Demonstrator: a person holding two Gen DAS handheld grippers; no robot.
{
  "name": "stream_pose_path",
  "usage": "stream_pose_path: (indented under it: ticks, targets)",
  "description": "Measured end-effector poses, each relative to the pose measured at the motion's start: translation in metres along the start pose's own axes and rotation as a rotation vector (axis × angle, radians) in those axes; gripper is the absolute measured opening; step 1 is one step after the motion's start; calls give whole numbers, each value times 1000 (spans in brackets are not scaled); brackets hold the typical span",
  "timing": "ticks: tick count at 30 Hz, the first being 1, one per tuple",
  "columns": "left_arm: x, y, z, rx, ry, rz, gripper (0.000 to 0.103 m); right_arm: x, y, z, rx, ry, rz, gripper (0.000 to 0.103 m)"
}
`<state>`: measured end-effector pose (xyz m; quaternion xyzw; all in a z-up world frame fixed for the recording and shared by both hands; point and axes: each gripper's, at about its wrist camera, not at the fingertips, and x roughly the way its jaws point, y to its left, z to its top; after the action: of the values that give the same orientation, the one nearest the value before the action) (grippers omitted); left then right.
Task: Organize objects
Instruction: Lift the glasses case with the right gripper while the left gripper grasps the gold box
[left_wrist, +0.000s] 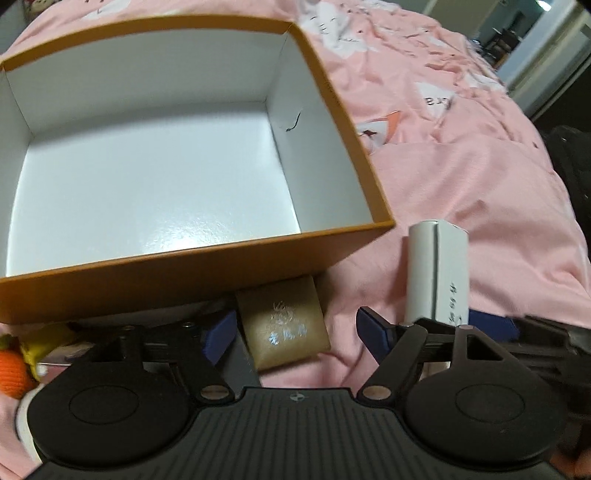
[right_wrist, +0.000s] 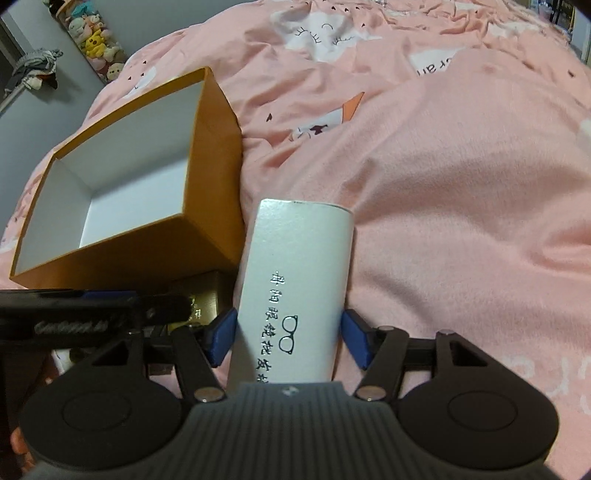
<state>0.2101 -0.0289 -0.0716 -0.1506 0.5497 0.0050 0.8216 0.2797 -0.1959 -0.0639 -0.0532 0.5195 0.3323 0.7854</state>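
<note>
We see the right gripper (right_wrist: 286, 338) with its blue fingers (right_wrist: 221, 338) pinching a white cardboard glasses box (right_wrist: 299, 280) with printed characters and a spectacles icon, held by its near end so the far end points out over the pink printed bedsheet (right_wrist: 461, 221), probably so it can be swung into the open orange cardboard box with white lining (right_wrist: 210, 166) just to its left. That box sits on the bed, mouth up and empty, likely the collecting bin. The left gripper (left_wrist: 297, 332) has its fingers spread wide with nothing clamped; a small tan pouch with silver print (left_wrist: 286, 328) lies on the sheet between them, tight against the orange box's near wall. At the left edge an orange and yellow knitted toy (left_wrist: 14, 362) is cut off, and blur makes other items under the gripper hard to identify.
</note>
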Motion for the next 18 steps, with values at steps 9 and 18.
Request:
stream_pose_path:
  ticks: [9,18]
  targets:
    - [26,-7,-3,11,12,126,87,11,-16,2,37,-1,48,64]
    - [39,-8,-4,2,6,123,79,14,-15,0,36,-2,47,64]
